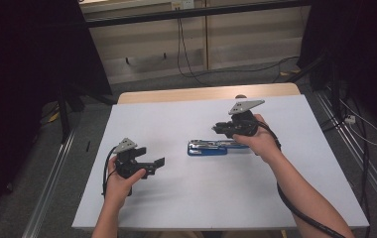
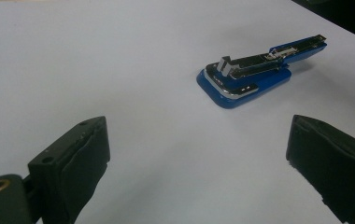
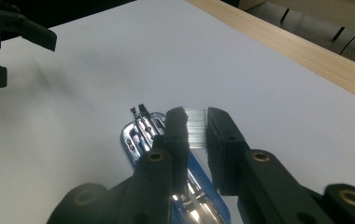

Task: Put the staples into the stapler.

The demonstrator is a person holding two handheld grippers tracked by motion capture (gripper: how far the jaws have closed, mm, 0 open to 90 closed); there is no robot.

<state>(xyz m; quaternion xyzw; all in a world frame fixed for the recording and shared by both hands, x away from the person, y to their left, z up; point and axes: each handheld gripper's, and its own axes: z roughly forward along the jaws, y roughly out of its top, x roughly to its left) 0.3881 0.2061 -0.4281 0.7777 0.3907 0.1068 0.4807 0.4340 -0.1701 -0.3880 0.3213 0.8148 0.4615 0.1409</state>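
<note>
Two tools: right tool [image 3: 196,128] pinching staples [image 3: 195,127], left tool [image 2: 196,154] wide.

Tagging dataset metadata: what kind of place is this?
Likely a lab or data-collection workspace, not a home. A white-topped table sits between aluminium rails on grey carpet, loose cables trail over the floor, and dark curtains flank it.

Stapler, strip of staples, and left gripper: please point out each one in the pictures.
Stapler [image 2: 241,86], left gripper view, on the blue base near its front end.
Strip of staples [image 3: 195,128], right gripper view, on the silver strip between the jaws.
Left gripper [image 1: 152,166], high view, midway between its open jaws.
</note>
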